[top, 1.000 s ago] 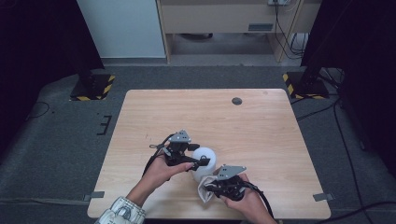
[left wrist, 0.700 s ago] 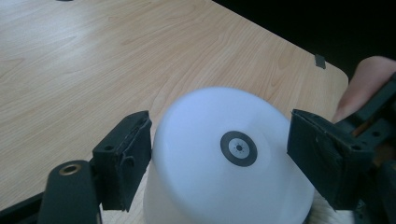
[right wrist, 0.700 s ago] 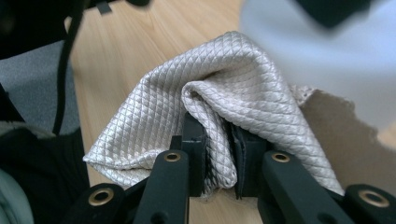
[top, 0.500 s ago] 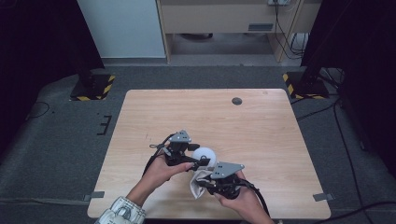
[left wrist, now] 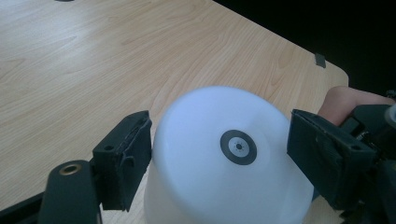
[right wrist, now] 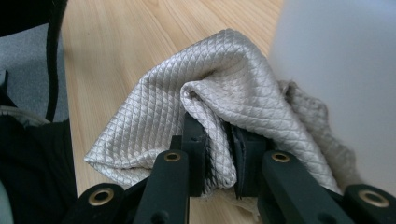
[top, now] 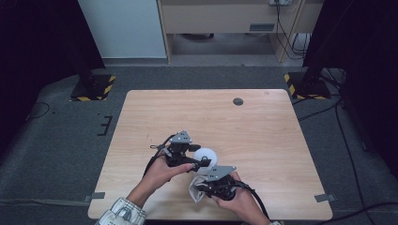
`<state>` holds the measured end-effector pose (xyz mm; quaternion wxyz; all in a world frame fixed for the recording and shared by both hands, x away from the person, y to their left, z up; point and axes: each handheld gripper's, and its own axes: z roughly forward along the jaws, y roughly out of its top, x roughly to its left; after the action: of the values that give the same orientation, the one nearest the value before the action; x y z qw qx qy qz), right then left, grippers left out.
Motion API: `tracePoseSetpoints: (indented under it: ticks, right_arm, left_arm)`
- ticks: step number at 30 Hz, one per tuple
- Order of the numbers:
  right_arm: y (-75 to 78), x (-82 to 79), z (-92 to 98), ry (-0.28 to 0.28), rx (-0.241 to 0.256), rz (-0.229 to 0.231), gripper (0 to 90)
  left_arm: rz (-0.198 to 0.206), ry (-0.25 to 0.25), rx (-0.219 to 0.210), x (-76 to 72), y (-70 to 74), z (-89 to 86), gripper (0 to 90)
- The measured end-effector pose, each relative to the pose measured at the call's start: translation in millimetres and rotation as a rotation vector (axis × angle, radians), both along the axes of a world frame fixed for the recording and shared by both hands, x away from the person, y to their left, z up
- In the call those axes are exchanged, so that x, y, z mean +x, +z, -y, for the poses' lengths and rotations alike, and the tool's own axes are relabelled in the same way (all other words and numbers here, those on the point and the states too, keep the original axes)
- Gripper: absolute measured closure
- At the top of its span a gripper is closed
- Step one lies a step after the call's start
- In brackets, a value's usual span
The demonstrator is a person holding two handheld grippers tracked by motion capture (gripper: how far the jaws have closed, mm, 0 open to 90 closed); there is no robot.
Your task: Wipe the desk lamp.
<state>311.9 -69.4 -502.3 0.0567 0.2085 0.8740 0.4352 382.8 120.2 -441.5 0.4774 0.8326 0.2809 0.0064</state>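
In the left gripper view a white cup (left wrist: pixel 233 196) is turned bottom-up, a black ring mark on its base. My left gripper (left wrist: pixel 226 158) is shut on its sides. From above, the cup (top: pixel 207 154) is near the front middle of the wooden table (top: pixel 263 131), with the left gripper (top: pixel 203 161) coming in from the left. My right gripper (right wrist: pixel 217 140) is shut on a fold of a grey quilted cloth (right wrist: pixel 233 79), which touches the cup's wall (right wrist: pixel 341 70). In the high view the right gripper (top: pixel 205 186) and cloth (top: pixel 195 193) sit just in front of the cup.
A small dark round disc (top: pixel 238 101) lies near the table's far edge. Stand bases with yellow-black stripes are on the floor behind the table at the left (top: pixel 91 89) and right (top: pixel 305 86). A white panel and a cabinet stand beyond.
My right gripper has moved left and forward with the cloth, up against the cup. The left gripper and cup have hardly moved.
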Motion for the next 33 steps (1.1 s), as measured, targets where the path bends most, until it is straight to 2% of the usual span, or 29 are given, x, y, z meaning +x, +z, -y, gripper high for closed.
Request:
tracePoseSetpoints:
  ticks: [2, 5, 11, 16, 23, 27, 33]
  right_arm:
    - [-2.4, -1.1, 8.5, -0.007, -0.009, -0.005, 78.1]
    - [-3.6, -1.4, 23.4, -0.030, 0.003, -0.017, 78.1]
    - [8.8, 2.7, 49.6, -0.102, 0.048, -0.009, 78.1]
    - [21.5, 6.9, 60.4, -0.140, 0.097, 0.006, 78.0]
    - [35.4, 10.7, 68.3, -0.165, 0.153, 0.026, 78.1]
    - [30.7, 13.6, 68.1, -0.167, 0.139, 0.017, 78.1]
    - [9.3, 20.5, 67.8, -0.187, 0.099, -0.023, 78.1]
  left_arm:
    - [0.000, -0.002, 0.000, -0.4, 0.1, -0.2, 21.5]
    - [0.000, -0.002, 0.002, -0.6, 0.3, -0.3, 21.5]
    - [0.001, 0.000, 0.004, -0.4, 0.5, -0.4, 21.6]
    - [-0.002, 0.000, 0.006, 0.1, 0.8, -0.4, 21.6]
    - [-0.003, -0.002, 0.003, 0.4, 0.5, -0.4, 21.6]
    - [0.001, 0.000, 0.004, -0.1, 0.6, -0.3, 21.6]
    - [0.001, -0.002, 0.003, 0.2, 0.4, -0.3, 21.6]
